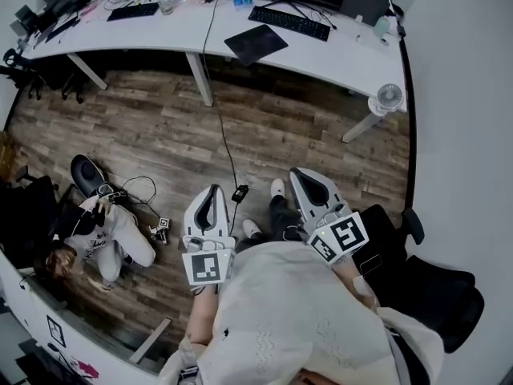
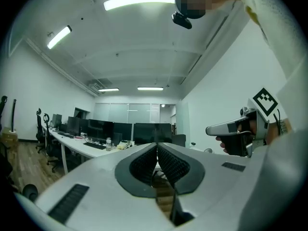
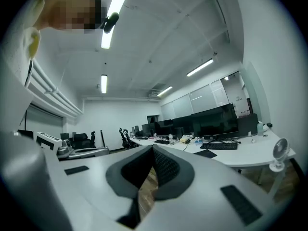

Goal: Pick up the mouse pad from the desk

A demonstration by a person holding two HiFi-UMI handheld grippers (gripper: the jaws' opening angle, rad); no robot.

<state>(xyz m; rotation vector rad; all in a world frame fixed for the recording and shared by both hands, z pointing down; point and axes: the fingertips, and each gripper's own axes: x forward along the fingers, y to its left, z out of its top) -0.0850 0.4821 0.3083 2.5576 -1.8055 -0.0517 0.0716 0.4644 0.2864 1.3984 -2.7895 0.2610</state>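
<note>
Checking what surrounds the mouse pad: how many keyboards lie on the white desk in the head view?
2. The left keyboard sits toward the left of the desk; the right keyboard lies just beyond the mouse pad. Clutter may hide more.

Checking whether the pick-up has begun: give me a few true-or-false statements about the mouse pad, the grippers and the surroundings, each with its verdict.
1. The mouse pad lies flat on the desk. True.
2. The left gripper has its jaws wide apart. False: they are together, with nothing between them.
3. A small white fan stands at the desk's right end. True.
4. The right gripper grips the mouse pad. False: its jaws are shut on nothing, and it is held away from the desk.
5. A seated person is on the wood floor at the head view's left. True.
</note>
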